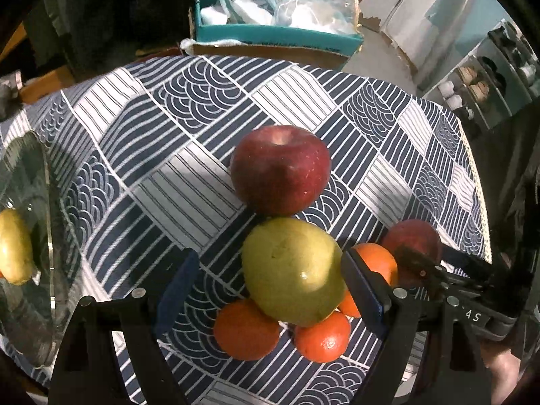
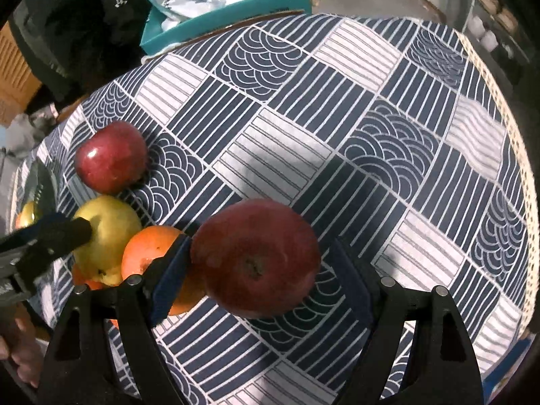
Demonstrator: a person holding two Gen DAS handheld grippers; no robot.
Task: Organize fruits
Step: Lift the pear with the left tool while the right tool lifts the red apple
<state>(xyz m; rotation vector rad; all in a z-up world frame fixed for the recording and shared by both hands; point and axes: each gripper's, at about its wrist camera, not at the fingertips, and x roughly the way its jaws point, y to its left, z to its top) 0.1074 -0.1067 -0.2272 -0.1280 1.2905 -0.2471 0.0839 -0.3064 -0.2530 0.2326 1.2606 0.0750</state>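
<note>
Yellow-green pear [image 1: 292,271] lies on the tablecloth [image 1: 189,175], between the parted fingers of the left gripper [image 1: 270,290]. The right gripper [image 2: 260,266], also parted, straddles a red apple [image 2: 256,256], stem end toward the camera.

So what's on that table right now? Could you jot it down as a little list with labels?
surface: patterned cloth
red apples: two, far apple and near apple
pear, leaning on the oranges
oranges: at least three, e.g.
glass bowl, holding a yellow fruit
left claw: open around the pear
right claw: open around the near apple
</note>
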